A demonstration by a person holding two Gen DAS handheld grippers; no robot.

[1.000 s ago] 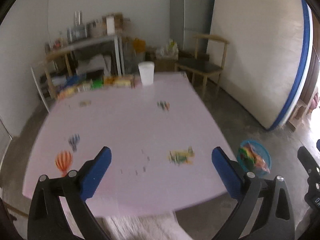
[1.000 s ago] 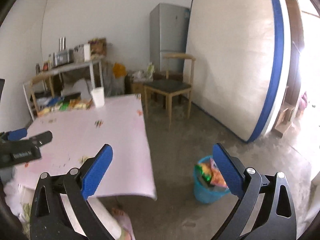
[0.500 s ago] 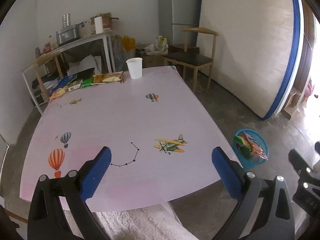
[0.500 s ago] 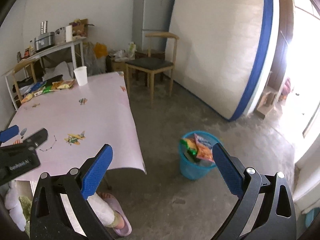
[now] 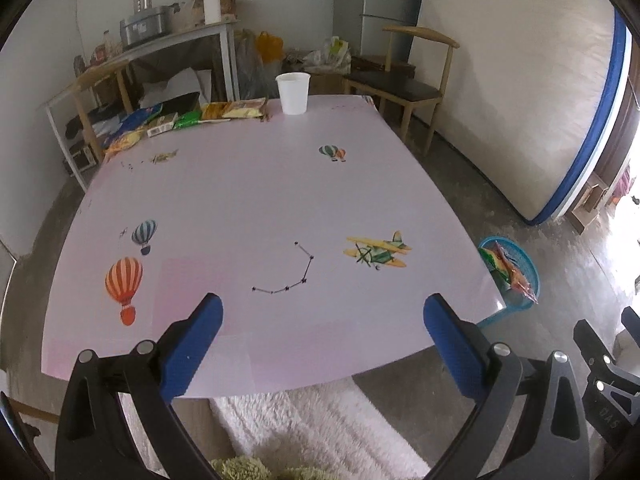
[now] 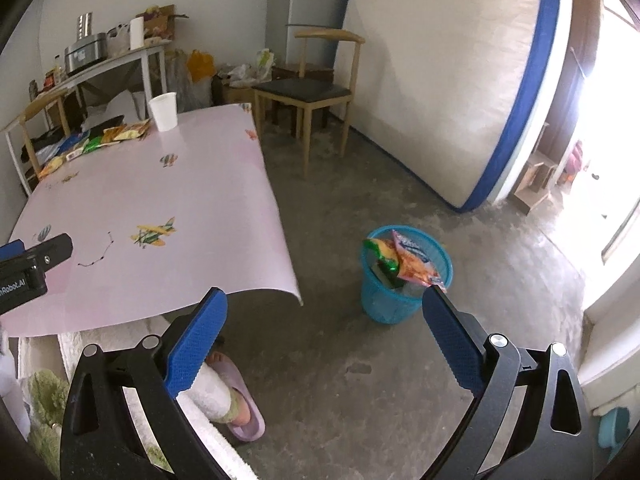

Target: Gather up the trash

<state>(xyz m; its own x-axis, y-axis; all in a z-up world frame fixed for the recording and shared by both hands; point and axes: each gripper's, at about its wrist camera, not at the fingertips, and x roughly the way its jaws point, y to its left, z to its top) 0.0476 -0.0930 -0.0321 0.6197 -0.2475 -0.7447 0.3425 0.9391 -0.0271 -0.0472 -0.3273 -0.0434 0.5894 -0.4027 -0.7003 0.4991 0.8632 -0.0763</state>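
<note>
Several snack wrappers lie in a row along the far left edge of the pink table, with a white paper cup beside them. The same wrappers and cup show in the right wrist view. A blue mesh bin stands on the floor right of the table, stuffed with wrappers; the bin also peeks past the table corner. My left gripper hangs open over the table's near edge, empty. My right gripper is open and empty above the floor, left of the bin.
A wooden chair stands behind the table and a mattress leans on the right wall. A shelf with pots is at the back left. A person's slippered foot and a white rug lie under the table's near edge.
Both grippers have risen and pulled back, so more of the table and floor shows. The bin now sits nearer the centre of the right wrist view. Both stay open.
</note>
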